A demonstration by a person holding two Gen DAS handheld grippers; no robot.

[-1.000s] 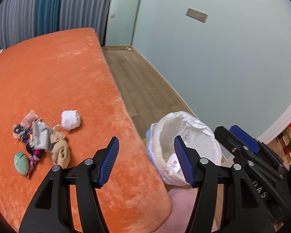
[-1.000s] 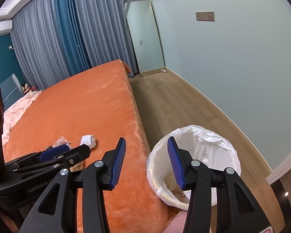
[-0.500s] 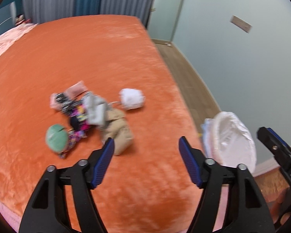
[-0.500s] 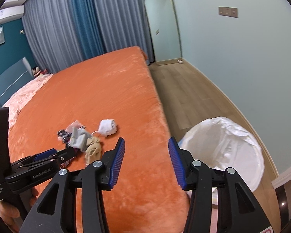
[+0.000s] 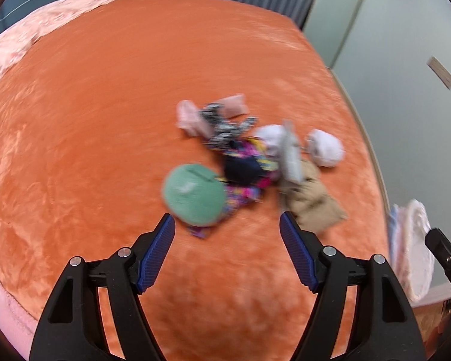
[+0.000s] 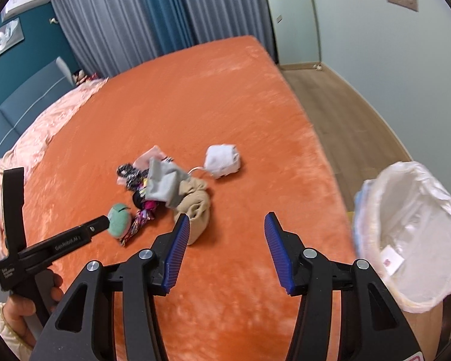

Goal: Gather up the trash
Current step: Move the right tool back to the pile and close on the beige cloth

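Left gripper (image 5: 227, 225) fingers spread, empty, just widened; trash pile (image 5: 249, 162) on bed (image 5: 105, 90) at 12 o'clock beyond tips. Right gripper (image 6: 227, 224) fingers apart, empty, just widened; pile at 11, bin (image 6: 412, 234) at 3.

The bed cover (image 6: 195, 96) is orange. Beyond the blue pads (image 6: 177, 249) lie a green ball (image 6: 118, 224), a beige cloth (image 6: 195, 207) and a white bundle (image 6: 222, 161).
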